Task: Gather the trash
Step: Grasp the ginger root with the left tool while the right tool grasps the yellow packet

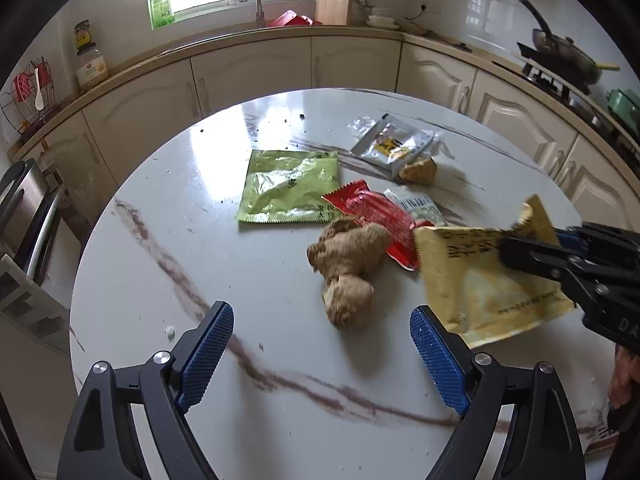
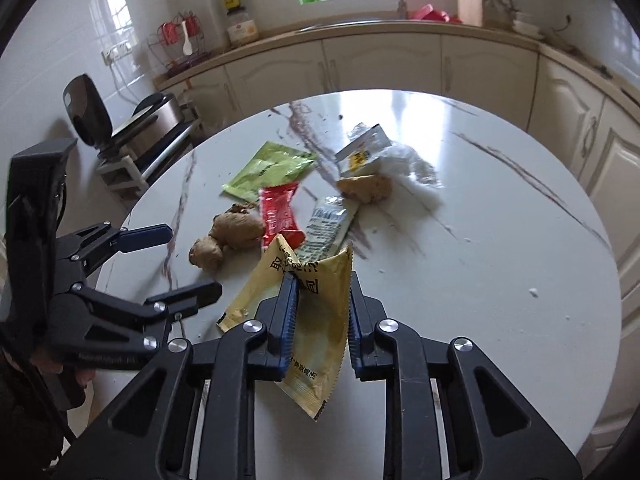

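Observation:
My right gripper (image 2: 322, 282) is shut on a yellow wrapper (image 2: 318, 320) and holds it just above the round white table (image 2: 500, 280); it also shows in the left wrist view (image 1: 472, 276). My left gripper (image 1: 322, 316) is open and empty, low over the table in front of a large ginger root (image 1: 348, 264). A red wrapper (image 1: 376, 216), a green packet (image 1: 290, 186), a clear barcode wrapper (image 1: 418, 204) and a silver packet (image 1: 394, 142) lie beyond. A smaller ginger piece (image 1: 420, 170) sits by the silver packet.
Kitchen cabinets (image 1: 256, 76) curve behind the table. A stove with a pan (image 1: 568, 54) is at the right. A metal appliance on a stand (image 2: 160, 120) is left of the table. Crumbs dot the tabletop.

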